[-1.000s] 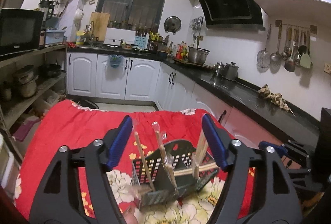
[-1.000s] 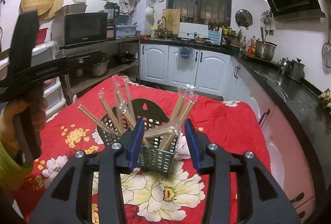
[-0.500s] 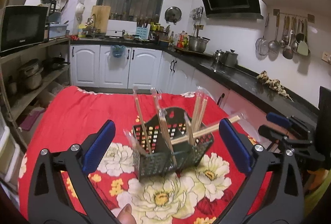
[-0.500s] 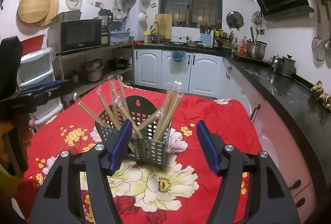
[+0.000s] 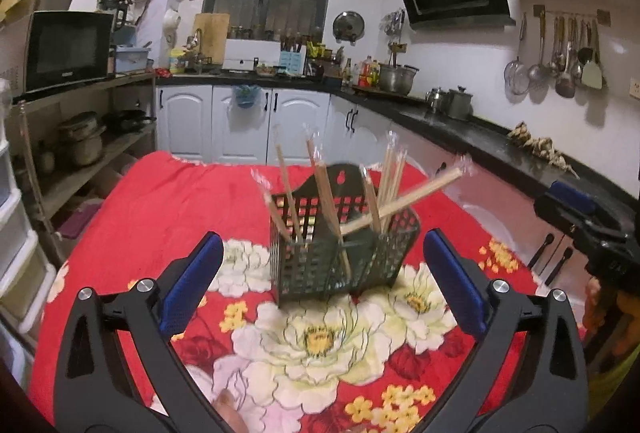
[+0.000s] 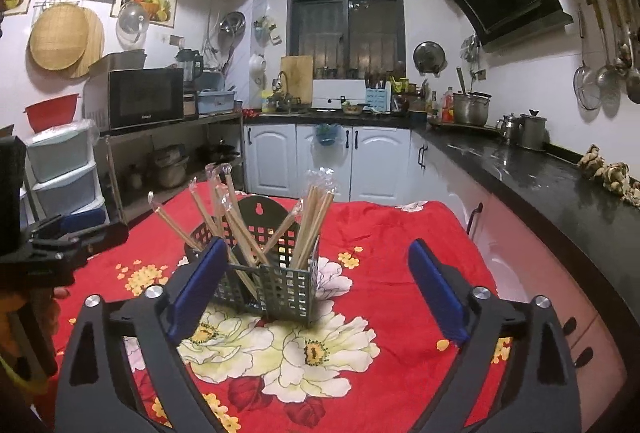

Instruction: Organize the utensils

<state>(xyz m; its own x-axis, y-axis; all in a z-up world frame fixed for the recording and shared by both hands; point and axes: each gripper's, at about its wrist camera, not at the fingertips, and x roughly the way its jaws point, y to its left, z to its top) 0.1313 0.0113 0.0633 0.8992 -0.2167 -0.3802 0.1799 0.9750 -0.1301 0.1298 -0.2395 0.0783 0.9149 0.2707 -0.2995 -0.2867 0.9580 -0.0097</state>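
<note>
A dark perforated utensil basket (image 5: 320, 273) stands upright on the red flowered tablecloth (image 5: 160, 201). Several plastic-wrapped wooden chopsticks (image 5: 394, 193) stick out of it, one pair leaning far to the right. My left gripper (image 5: 323, 245) is open wide, a short way in front of the basket, with nothing between its blue pads. In the right wrist view the same basket (image 6: 280, 285) with its chopsticks (image 6: 316, 217) sits just ahead and left of centre. My right gripper (image 6: 318, 248) is open, its jaws still opening, and holds nothing. Each gripper shows at the edge of the other's view.
A black counter (image 6: 560, 185) with pots runs along the right, close to the table edge. A shelf rack with a microwave (image 6: 146, 97) and plastic drawers (image 6: 60, 177) stands at the left. White cabinets (image 5: 240, 125) line the far wall. A hand (image 6: 24, 305) holds the left gripper.
Both grippers have drawn back from the basket, which now sits further ahead. Their jaws have spread from half closed around the chopsticks to wide apart. The basket stays on the cloth.
</note>
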